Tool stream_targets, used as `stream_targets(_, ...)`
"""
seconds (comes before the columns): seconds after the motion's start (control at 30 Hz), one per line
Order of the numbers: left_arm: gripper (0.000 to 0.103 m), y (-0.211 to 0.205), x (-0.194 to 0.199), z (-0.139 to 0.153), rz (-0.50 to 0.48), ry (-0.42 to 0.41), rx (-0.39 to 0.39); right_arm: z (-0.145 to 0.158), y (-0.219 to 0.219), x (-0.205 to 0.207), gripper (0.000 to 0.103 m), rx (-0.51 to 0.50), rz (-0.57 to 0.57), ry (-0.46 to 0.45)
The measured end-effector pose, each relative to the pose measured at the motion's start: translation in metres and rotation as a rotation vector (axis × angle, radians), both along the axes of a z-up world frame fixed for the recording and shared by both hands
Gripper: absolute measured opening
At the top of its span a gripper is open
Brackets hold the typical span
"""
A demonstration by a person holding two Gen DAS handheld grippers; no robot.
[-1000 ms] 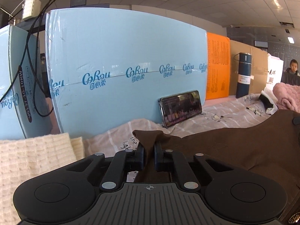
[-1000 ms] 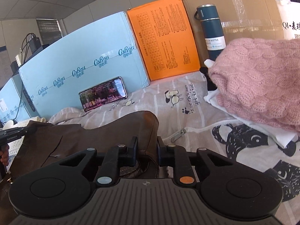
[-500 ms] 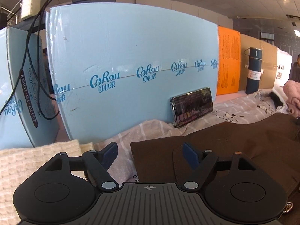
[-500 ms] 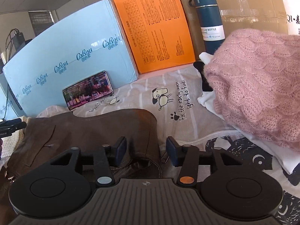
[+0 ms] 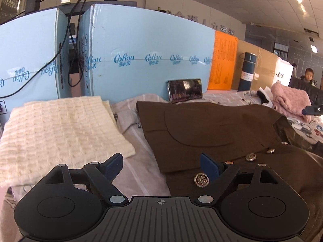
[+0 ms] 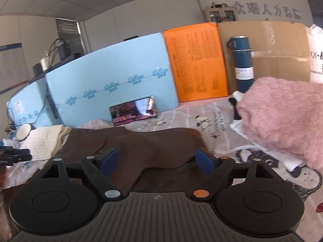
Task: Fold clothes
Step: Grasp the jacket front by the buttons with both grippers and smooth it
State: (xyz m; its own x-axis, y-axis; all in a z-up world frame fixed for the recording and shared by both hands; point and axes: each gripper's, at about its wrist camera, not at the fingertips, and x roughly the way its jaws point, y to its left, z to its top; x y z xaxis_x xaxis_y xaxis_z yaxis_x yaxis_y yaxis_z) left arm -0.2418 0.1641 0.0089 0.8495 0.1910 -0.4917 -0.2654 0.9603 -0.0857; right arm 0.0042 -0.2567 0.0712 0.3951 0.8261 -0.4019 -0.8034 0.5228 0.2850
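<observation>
Brown cloth, a jacket (image 5: 212, 129), lay flat on the printed sheet (image 6: 212, 119). Only the left wrist view showed its metal buttons (image 5: 201, 179) (beside a cream knit (image 5: 58, 129)). Left claw (image 5: 161, 166) and right claw (image 6: 156, 161) both gaped wide above the jacket, grasping nothing.

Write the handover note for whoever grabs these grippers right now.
Left gripper: open, empty, over the near left edge of the brown buttoned jacket.
Right gripper: open, empty, over the jacket's right side.
The jacket lies partly folded on the printed bedsheet, between the folded cream knit and the pink knit sweater.
Left: finish folding the jacket.
</observation>
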Motion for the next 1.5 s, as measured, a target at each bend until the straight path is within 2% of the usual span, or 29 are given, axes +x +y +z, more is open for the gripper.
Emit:
stream_targets(0.1, 0.086, -0.006, -0.002, -0.008, -0.077, 0.029, -0.033, -0.008, 0.025, -0.020, 0.082, -0.033, 0.095, 0.032)
stream_targets(0.23, 0.085, -0.018, 0.006, -0.018, -0.157, 0.101, -0.031, -0.027, 0.051, -0.033, 0.082, -0.114, 0.139, 0.061)
stream_targets(0.33, 0.085, -0.028, 0.003, -0.021, -0.226, 0.104, -0.040, -0.040, 0.059, -0.041, 0.082, -0.179, 0.146, 0.061)
stream_targets(0.43, 0.085, -0.035, -0.003, -0.017, -0.267, 0.074, -0.031, -0.051, 0.060, -0.047, 0.077, -0.222, 0.149, 0.045)
stream_targets(0.53, 0.085, -0.035, -0.006, -0.013, -0.322, 0.040, -0.068, -0.056, 0.055, -0.055, 0.064, -0.246, 0.158, -0.003)
stream_targets(0.57, 0.085, -0.035, -0.005, -0.012, -0.336, 0.036, -0.080, -0.057, 0.053, -0.057, 0.055, -0.246, 0.164, -0.016)
stream_targets(0.67, 0.085, -0.030, 0.005, -0.020, -0.311, 0.074, -0.084, -0.057, 0.055, -0.063, 0.035, -0.238, 0.186, -0.016)
stream_targets(0.77, 0.075, -0.026, 0.012, -0.028, -0.277, 0.095, -0.051, -0.057, 0.054, -0.069, 0.020, -0.217, 0.199, -0.031)
stream_targets(0.8, 0.069, -0.026, 0.011, -0.027, -0.271, 0.086, -0.041, -0.056, 0.052, -0.073, 0.018, -0.211, 0.199, -0.049)
stream_targets(0.83, 0.056, -0.027, 0.009, -0.026, -0.268, 0.074, -0.025, -0.055, 0.050, -0.077, 0.016, -0.204, 0.194, -0.074)
stream_targets(0.87, 0.048, -0.029, 0.007, -0.025, -0.274, 0.060, 0.005, -0.053, 0.048, -0.080, 0.015, -0.194, 0.187, -0.096)
stream_targets(0.9, 0.032, -0.032, 0.006, -0.024, -0.284, 0.049, 0.036, -0.051, 0.045, -0.084, 0.014, -0.182, 0.181, -0.117)
stream_targets(0.93, 0.022, -0.035, 0.004, -0.022, -0.295, 0.038, 0.068, -0.048, 0.042, -0.086, 0.014, -0.166, 0.171, -0.142)
stream_targets(0.97, 0.018, -0.038, 0.004, -0.022, -0.306, 0.029, 0.096, -0.044, 0.039, -0.088, 0.014, -0.150, 0.160, -0.166)
stream_targets(1.0, 0.013, -0.040, 0.004, -0.021, -0.313, 0.021, 0.115, -0.041, 0.038, -0.088, 0.014, -0.141, 0.146, -0.190)
stream_targets(1.1, 0.012, -0.043, 0.004, -0.016, -0.313, -0.007, 0.177, -0.034, 0.040, -0.087, 0.014, -0.144, 0.107, -0.239)
stream_targets(1.13, 0.012, -0.041, 0.005, -0.014, -0.300, -0.011, 0.195, -0.033, 0.041, -0.086, 0.017, -0.150, 0.095, -0.252)
stream_targets(1.17, 0.012, -0.039, 0.005, -0.014, -0.280, -0.003, 0.211, -0.033, 0.039, -0.086, 0.034, -0.160, 0.078, -0.261)
stream_targets(1.23, 0.013, -0.036, 0.007, -0.014, -0.240, 0.025, 0.235, -0.034, 0.033, -0.085, 0.053, -0.179, 0.041, -0.278)
stream_targets(1.3, 0.016, -0.035, 0.006, -0.015, -0.218, 0.039, 0.241, -0.034, 0.027, -0.084, 0.060, -0.199, 0.004, -0.295)
stream_targets(1.37, 0.020, -0.034, 0.004, -0.016, -0.196, 0.049, 0.248, -0.035, 0.022, -0.083, 0.073, -0.218, -0.033, -0.312)
stream_targets(1.47, 0.047, -0.041, -0.005, -0.010, -0.165, 0.011, 0.256, -0.039, 0.007, -0.084, 0.079, -0.248, -0.081, -0.328)
stream_targets(1.5, 0.065, -0.044, -0.009, -0.008, -0.156, -0.007, 0.255, -0.041, 0.001, -0.084, 0.080, -0.256, -0.096, -0.327)
